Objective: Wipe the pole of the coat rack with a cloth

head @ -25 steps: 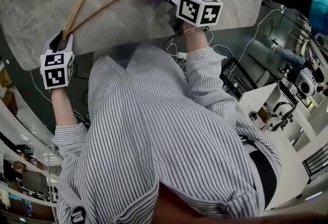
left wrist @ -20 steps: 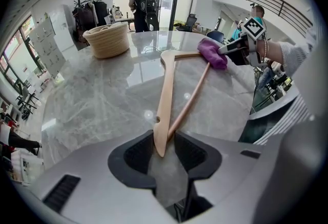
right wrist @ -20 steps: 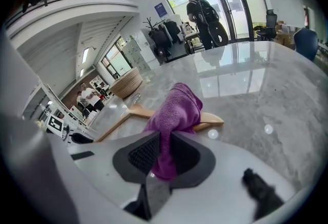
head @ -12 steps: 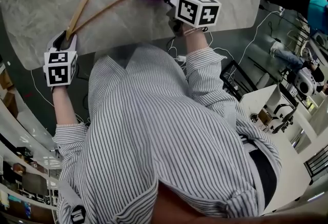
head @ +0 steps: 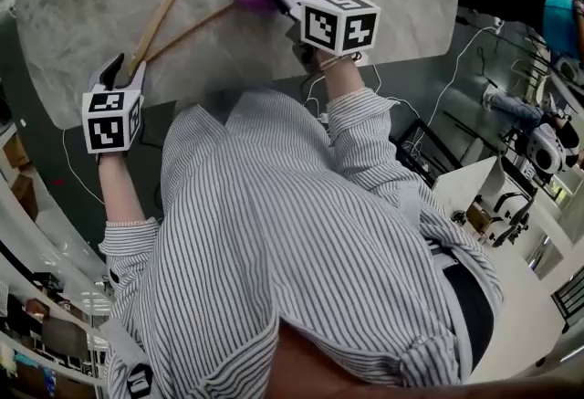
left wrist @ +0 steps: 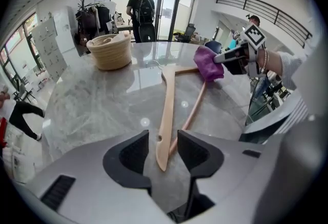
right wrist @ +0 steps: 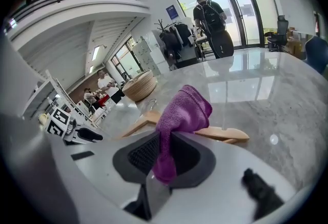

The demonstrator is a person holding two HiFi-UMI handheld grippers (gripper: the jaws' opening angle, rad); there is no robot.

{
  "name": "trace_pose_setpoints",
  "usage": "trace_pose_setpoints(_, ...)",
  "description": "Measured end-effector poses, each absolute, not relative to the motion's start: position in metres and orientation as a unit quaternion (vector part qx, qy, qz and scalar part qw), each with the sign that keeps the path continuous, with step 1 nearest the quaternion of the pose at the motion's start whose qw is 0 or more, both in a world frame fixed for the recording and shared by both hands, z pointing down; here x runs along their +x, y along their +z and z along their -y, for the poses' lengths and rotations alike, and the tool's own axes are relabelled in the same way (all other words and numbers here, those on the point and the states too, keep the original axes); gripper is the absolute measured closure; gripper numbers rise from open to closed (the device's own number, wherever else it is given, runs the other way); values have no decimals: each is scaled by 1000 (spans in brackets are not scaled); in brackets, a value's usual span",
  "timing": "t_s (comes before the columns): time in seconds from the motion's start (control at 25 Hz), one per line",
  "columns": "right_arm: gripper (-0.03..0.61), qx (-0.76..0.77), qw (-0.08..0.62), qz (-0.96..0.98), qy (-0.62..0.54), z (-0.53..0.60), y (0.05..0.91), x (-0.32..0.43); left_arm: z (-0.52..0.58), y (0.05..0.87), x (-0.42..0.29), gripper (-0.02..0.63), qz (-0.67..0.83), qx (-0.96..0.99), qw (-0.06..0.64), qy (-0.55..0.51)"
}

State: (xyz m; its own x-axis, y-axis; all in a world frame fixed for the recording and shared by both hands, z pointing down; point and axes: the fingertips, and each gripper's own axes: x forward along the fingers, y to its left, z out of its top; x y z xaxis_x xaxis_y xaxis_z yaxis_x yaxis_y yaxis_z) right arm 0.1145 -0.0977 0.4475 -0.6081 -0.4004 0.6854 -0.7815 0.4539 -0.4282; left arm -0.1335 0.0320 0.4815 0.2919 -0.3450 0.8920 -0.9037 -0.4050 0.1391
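Our left gripper (left wrist: pixel 163 142) has just been opening its jaws. They stand wide apart now, with the near tip of the wooden hanger (left wrist: pixel 166 115) between them and neither pad pressing on it, so we judge that end to be let go. From that tip the hanger runs straight ahead of the left gripper, flat on the marble table (left wrist: pixel 92 105), with a woven basket (left wrist: pixel 109 51) further off and to the left. Our right gripper (right wrist: pixel 163 154) has its jaws closed on a purple cloth (right wrist: pixel 182 115). A tail of the cloth hangs down between the pads, and the rest bunches just beyond the tips, over the hanger's far arm. We see no coat-rack pole close by, so the hanger is the piece under the cloth. The cloth looks soft and limp and will fold round a rod, so it is best pinched at a bunched edge, as it is now. The hanger looks light, stiff and smooth, so we expect it to slide on the polished top unless it is gripped near an end.
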Motion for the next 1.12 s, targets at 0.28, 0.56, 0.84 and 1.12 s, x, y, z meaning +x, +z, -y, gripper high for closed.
trace_pose_setpoints(0.28,515,348,249,832,354,100,424,98,19,437,-112,451,458,764,345,294)
trace_pose_setpoints(0.56,515,335,239,854,320,105,387,77,51,396,-86,452,453,802,290,261)
trace_pose_setpoints(0.84,515,321,213,878,285,102,346,58,61,358,-70,480,462,819,261,216)
trace_pose_setpoints(1.12,515,314,180,896,257,97,309,40,65,328,-73,481,476,825,238,192)
